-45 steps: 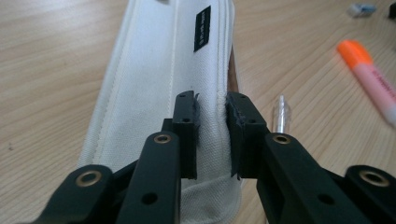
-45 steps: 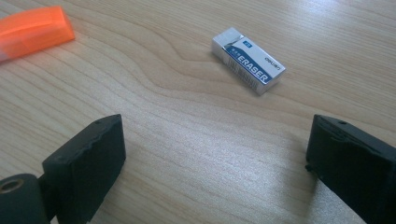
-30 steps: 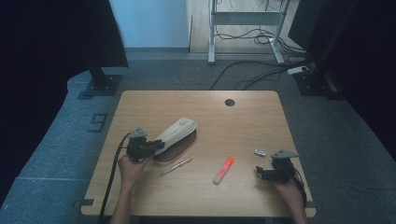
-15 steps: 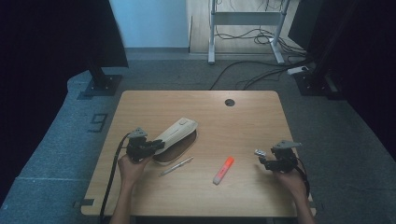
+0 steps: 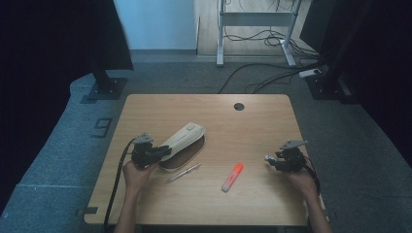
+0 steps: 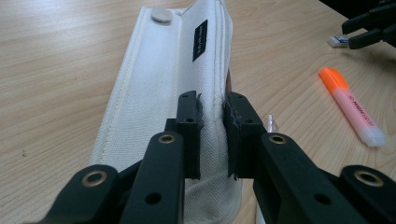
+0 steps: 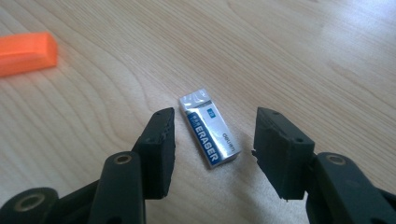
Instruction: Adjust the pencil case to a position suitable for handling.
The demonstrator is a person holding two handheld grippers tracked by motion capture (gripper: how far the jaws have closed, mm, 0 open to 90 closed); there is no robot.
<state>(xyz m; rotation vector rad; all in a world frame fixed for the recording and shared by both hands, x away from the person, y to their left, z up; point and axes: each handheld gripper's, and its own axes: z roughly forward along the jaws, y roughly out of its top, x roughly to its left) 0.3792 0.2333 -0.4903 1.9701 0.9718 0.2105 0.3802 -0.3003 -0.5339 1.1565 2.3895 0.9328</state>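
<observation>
Straddling the small silver-and-blue sleeved eraser (image 7: 209, 132) with its jaws spread wide, the right gripper (image 7: 212, 140) holds nothing yet; the eraser lies flat on the pale wooden table (image 5: 252, 126), between the jaws and angled to them. A clean pick probably needs a slight wrist twist to square the jaws to its long sides, then a low closure. The left gripper (image 6: 212, 123) is clenched on the near edge of the white canvas pencil case (image 6: 177, 70). The orange highlighter (image 5: 232, 176) lies between them.
</observation>
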